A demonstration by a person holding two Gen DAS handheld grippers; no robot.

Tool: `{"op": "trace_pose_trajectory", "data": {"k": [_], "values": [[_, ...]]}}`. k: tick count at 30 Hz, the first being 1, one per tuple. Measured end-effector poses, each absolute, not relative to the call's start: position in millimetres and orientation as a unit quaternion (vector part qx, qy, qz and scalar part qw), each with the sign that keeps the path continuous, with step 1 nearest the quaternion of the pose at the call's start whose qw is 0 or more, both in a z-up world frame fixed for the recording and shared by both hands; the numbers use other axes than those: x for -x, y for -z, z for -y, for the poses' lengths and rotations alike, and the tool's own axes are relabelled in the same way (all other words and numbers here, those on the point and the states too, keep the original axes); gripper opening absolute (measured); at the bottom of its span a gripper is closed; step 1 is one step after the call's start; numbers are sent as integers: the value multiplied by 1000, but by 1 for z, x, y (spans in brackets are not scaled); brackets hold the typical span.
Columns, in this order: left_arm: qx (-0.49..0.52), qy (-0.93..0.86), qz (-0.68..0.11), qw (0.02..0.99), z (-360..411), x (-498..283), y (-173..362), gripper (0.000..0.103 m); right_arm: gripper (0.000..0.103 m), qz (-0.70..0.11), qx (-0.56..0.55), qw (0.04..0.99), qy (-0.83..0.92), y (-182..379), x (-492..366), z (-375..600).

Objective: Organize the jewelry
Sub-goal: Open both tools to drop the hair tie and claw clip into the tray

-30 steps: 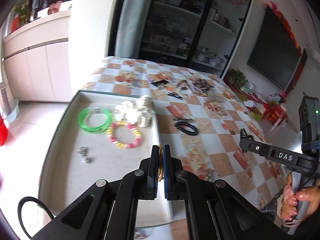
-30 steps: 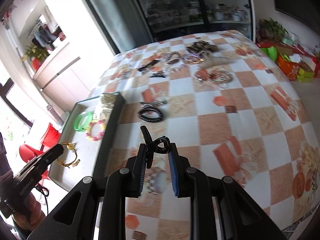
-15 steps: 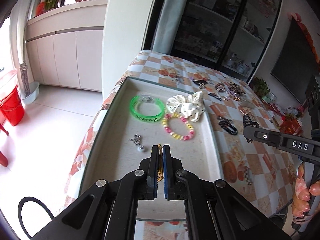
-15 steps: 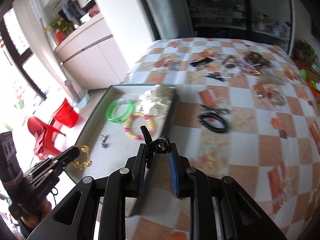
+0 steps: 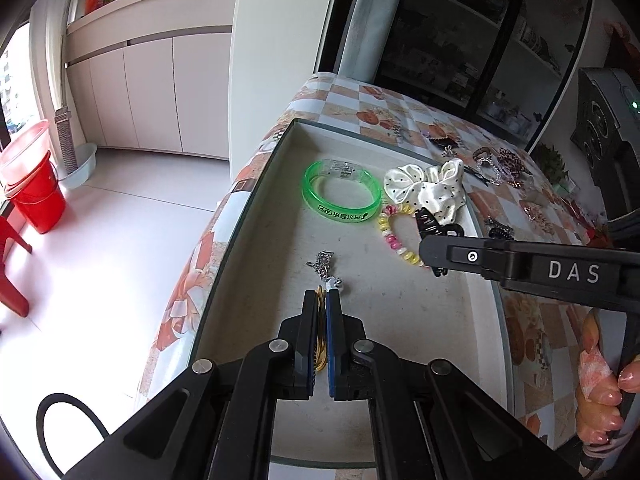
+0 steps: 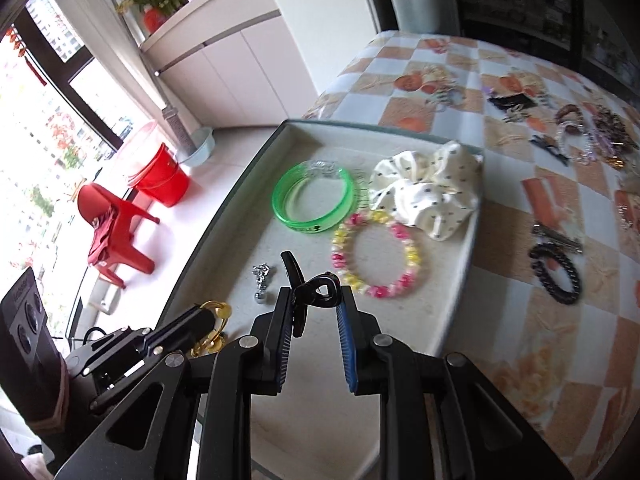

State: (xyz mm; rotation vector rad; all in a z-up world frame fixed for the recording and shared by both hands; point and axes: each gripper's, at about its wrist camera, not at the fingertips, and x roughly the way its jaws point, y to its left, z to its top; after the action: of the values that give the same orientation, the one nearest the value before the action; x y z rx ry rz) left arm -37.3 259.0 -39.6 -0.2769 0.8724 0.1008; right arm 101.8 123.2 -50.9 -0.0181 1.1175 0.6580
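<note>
A table (image 6: 520, 264) covered with a checked orange-and-white cloth printed with fruit is seen. A shallow pale tray (image 5: 256, 200) is set on the cloth along the table's left edge, reaching close to the near edge. A black coiled bracelet (image 6: 556, 276) and a bundle of dark hairpins (image 6: 558, 236) are laid on the cloth just beside the tray's right side. Toward the far right corner, a scatter of dark clips and beaded pieces (image 6: 584, 136) is spread, too small to be told apart. A black clip (image 5: 500, 229) is placed near the tray's right rim.
</note>
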Motion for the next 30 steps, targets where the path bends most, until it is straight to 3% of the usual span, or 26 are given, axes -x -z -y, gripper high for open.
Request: {"op": "trace_pose_trajectory", "data": {"k": [11, 23, 27, 30], "values": [[134, -68, -450, 881, -263, 24, 56, 6, 23, -554, 25, 776, -301, 85, -133, -154], [115, -87, -465, 874, -258, 18, 61, 7, 26, -547, 58, 779, -300, 86, -145, -170], [111, -94, -465, 873, -257, 18, 59, 7, 52, -546, 44, 780, -301, 82, -144, -163], [106, -99, -459, 877, -255, 20, 54, 7, 53, -538, 36, 786, -302, 72, -140, -155]]}}
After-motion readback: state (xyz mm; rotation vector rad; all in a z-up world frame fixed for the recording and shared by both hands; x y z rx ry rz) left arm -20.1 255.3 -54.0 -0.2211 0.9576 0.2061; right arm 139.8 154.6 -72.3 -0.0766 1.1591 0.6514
